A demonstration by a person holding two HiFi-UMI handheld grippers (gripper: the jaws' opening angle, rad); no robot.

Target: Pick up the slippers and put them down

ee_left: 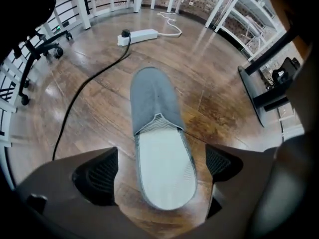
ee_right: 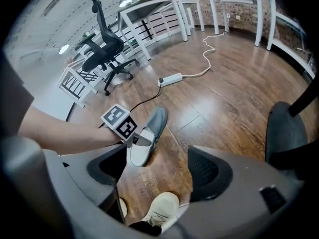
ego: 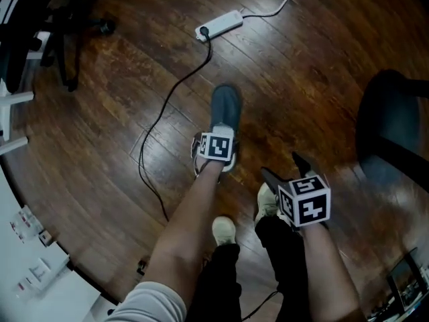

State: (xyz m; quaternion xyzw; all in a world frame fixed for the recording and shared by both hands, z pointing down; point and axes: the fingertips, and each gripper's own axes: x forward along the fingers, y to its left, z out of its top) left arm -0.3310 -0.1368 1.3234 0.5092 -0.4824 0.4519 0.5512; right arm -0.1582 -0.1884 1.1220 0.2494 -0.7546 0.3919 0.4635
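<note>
One grey slipper point(ego: 226, 109) with a white insole lies flat on the wood floor, toe pointing away from me. In the left gripper view the slipper point(ee_left: 158, 128) runs straight ahead, and its heel sits between the jaws. My left gripper point(ego: 214, 150) point(ee_left: 162, 169) is low over that heel, open, with a gap on both sides of the slipper. My right gripper point(ego: 287, 170) point(ee_right: 158, 169) hangs open and empty nearer to me, above my shoes. From the right gripper view I see the slipper point(ee_right: 149, 129) and the left gripper's marker cube point(ee_right: 119, 122). No second slipper is in view.
A white power strip point(ego: 220, 24) lies beyond the slipper, and its black cable point(ego: 157, 123) runs down the floor to the left. A black office chair point(ego: 47, 25) stands far left, a dark stool point(ego: 392, 129) at right. My pale shoes point(ego: 224, 230) are below the grippers.
</note>
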